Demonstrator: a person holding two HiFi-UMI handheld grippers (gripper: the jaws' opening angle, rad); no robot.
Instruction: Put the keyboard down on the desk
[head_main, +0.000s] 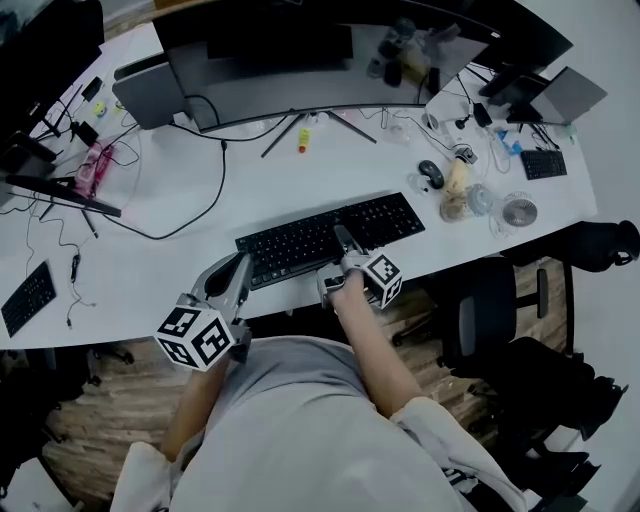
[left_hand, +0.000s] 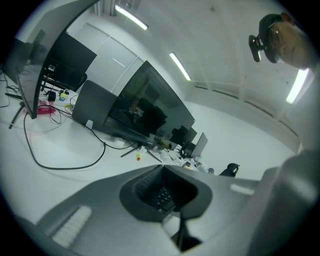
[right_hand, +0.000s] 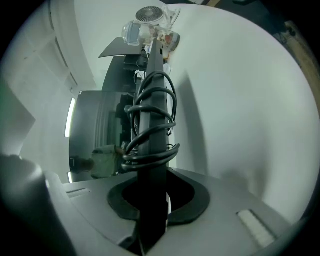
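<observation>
right claw (head_main: 341, 240) pinches the black keyboard (head_main: 385, 218) at its near edge, by the white bench's (head_main: 150, 262) front. left claw (head_main: 243, 268), pressed together, sits at the keyboard's left end.

Bare desk (head_main: 150, 262) lies left of the keyboard (head_main: 330, 237) and behind it, up to the monitor (head_main: 300, 85). A cable (head_main: 218, 190) loops at left; a mouse (head_main: 431, 173) and clutter (head_main: 460, 197) crowd the right.
</observation>
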